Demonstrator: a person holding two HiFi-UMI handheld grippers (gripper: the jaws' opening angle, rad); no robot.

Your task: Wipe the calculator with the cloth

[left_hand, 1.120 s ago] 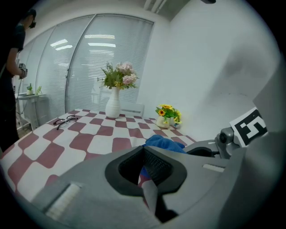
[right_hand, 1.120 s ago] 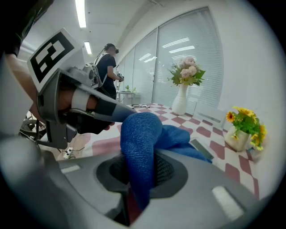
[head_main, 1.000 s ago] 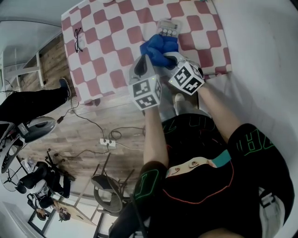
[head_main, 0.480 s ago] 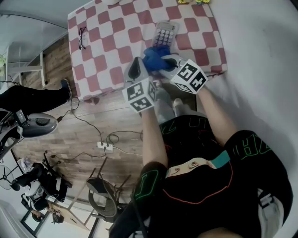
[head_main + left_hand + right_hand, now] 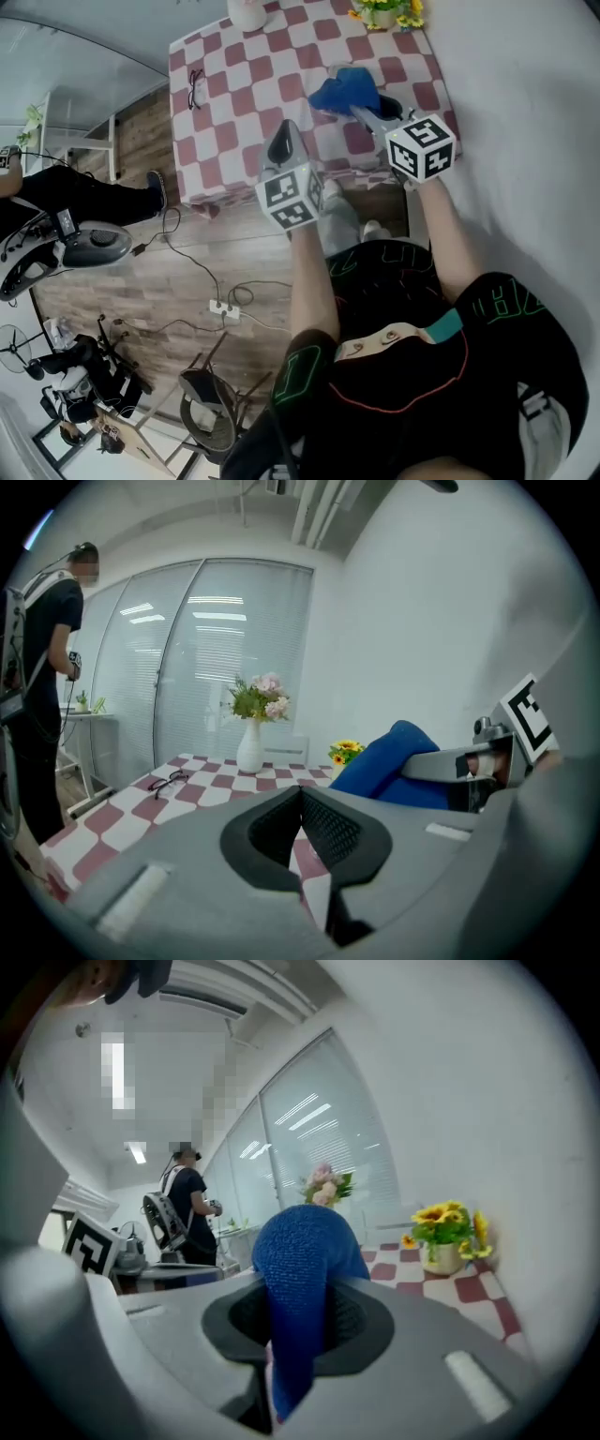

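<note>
One cloth [image 5: 339, 91] pinched in right gripper [image 5: 362, 103] jaws; left gripper [image 5: 284, 134] closed

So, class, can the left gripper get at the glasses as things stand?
Probably yes: the left gripper holds nothing, and only bare tablecloth lies between it and the glasses, though its shut jaws must open first.

Tbl [image 5: 234, 112] mid free; vase [image 5: 246, 13], glasses [image 5: 195, 87] at edges.
</note>
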